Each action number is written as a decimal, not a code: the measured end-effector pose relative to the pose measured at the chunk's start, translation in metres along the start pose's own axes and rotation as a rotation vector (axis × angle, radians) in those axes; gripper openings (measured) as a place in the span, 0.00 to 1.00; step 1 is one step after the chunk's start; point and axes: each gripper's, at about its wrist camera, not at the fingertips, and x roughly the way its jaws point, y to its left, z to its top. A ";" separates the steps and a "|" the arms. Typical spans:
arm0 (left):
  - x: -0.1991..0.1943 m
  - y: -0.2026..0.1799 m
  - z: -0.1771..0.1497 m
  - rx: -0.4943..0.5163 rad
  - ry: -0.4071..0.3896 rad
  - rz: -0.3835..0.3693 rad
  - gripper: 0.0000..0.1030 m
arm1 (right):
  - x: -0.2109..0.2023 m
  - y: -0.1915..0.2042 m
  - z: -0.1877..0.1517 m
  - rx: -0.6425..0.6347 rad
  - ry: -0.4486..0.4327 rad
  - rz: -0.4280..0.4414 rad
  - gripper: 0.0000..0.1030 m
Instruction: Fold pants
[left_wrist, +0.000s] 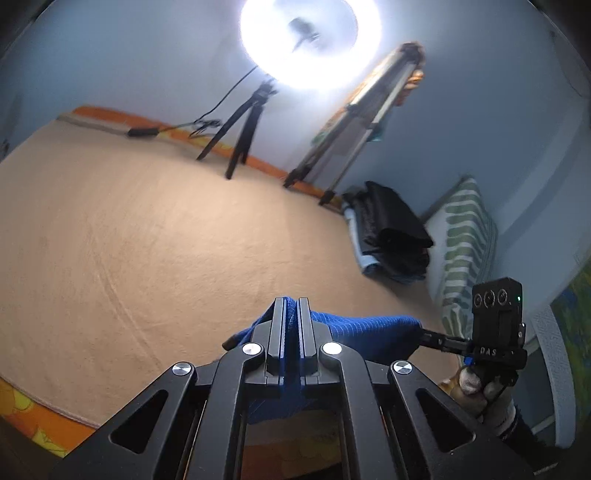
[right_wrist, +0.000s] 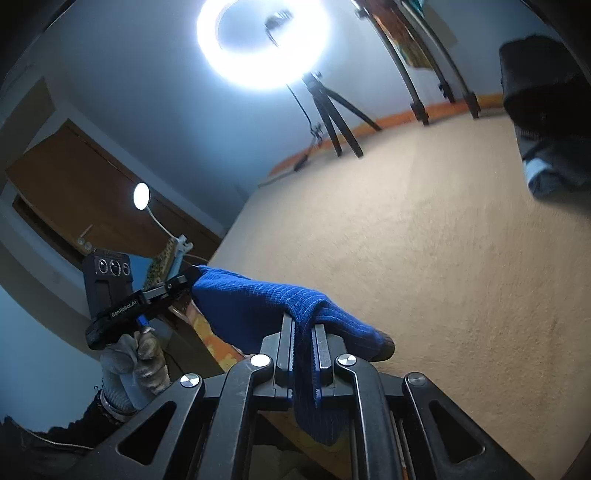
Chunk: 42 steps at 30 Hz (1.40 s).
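The blue pants (left_wrist: 369, 330) hang stretched between both grippers above the tan blanket (left_wrist: 147, 240). My left gripper (left_wrist: 291, 306) is shut on one end of the cloth, which bunches between its pads and drops below them. In the left wrist view the right gripper (left_wrist: 424, 336) pinches the far end, held by a gloved hand (left_wrist: 469, 384). In the right wrist view my right gripper (right_wrist: 304, 323) is shut on the blue pants (right_wrist: 258, 299), and the left gripper (right_wrist: 190, 277) clamps the other end at the left, also held by a gloved hand (right_wrist: 129, 362).
A ring light (left_wrist: 310, 40) on a black tripod (left_wrist: 243, 122) stands at the blanket's far edge beside a second tripod (left_wrist: 354, 125). Dark folded clothes (left_wrist: 391, 232) are stacked at the right, next to a green-striped pillow (left_wrist: 463, 236). A wooden door (right_wrist: 85, 195) is at the left.
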 end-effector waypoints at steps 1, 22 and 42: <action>0.008 0.006 0.002 -0.021 0.011 0.004 0.03 | 0.005 -0.004 0.001 0.008 0.012 0.001 0.05; 0.132 0.059 0.060 -0.061 0.116 0.150 0.09 | 0.084 -0.106 0.073 0.225 0.082 -0.022 0.09; 0.123 0.042 0.037 0.125 0.166 0.193 0.16 | 0.064 -0.073 0.034 0.144 0.128 -0.117 0.37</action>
